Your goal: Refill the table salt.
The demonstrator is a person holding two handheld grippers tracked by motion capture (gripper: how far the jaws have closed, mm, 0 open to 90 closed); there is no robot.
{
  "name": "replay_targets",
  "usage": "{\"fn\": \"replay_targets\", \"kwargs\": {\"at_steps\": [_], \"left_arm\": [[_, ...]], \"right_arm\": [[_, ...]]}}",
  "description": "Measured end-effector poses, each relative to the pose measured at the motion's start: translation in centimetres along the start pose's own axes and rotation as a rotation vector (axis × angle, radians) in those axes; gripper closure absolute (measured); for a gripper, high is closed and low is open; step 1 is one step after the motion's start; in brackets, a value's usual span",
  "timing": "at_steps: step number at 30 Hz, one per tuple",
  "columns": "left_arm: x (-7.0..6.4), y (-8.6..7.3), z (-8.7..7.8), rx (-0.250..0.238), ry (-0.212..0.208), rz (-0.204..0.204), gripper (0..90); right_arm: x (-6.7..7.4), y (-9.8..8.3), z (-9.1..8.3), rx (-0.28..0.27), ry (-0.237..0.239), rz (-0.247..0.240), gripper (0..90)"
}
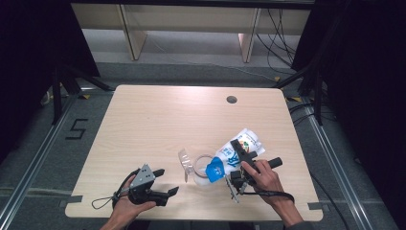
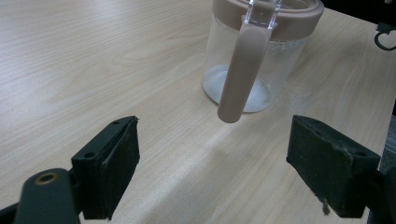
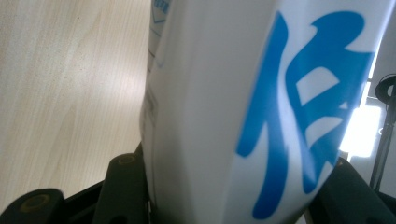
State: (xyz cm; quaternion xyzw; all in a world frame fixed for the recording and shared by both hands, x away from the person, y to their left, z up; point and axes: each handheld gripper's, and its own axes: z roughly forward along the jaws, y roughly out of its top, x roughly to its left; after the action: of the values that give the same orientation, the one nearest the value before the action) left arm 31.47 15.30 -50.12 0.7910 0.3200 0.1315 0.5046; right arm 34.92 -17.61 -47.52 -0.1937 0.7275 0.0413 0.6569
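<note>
Beside the glass jar (image 1: 203,167), on its right, we hold a white and blue carton (image 1: 234,155) clamped between the jaws of our right gripper (image 1: 238,160), tipped so its blue top end hangs over the jar's brown rim. We judge this tilt is for pouring into the jar, though we cannot make out any stream. Close behind the jar's clear lid flap (image 1: 184,160), which stands lifted off the mouth, the jar rests on the desk (image 1: 158,120) nearer our edge. To the jar's left, our left gripper (image 1: 163,184) waits near it with jaws apart and nothing between them, aimed at the jar's handle (image 2: 243,70), seemingly ready to steady the jar if it shifts.
</note>
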Motion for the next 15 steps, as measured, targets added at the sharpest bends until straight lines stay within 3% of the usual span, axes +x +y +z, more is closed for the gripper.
{"fn": "replay_targets", "kwargs": {"at_steps": [3,7,8,10,12,15], "left_arm": [[-0.12,-0.05,0.05,-0.002,0.001,-0.026,16.4],[-0.09,-0.05,0.03,-0.001,-0.002,-0.021,16.4],[0.03,0.01,0.00,-0.001,-0.001,0.004,16.4],[-0.11,-0.05,0.03,-0.002,0.002,-0.023,16.4],[-0.11,-0.06,0.05,-0.003,0.001,-0.022,16.4],[0.04,0.01,0.01,0.001,-0.004,0.006,16.4]], "right_arm": [[0.27,-0.01,-0.19,0.026,0.008,0.031,51.3],[0.07,0.02,-0.13,0.015,0.000,0.005,51.4],[0.08,0.02,-0.13,0.015,-0.001,0.006,51.4],[0.17,0.00,-0.22,0.026,0.003,0.019,51.5],[0.13,-0.05,-0.19,0.018,-0.007,0.018,51.5],[0.13,-0.08,-0.18,0.020,-0.007,0.018,51.7]]}}
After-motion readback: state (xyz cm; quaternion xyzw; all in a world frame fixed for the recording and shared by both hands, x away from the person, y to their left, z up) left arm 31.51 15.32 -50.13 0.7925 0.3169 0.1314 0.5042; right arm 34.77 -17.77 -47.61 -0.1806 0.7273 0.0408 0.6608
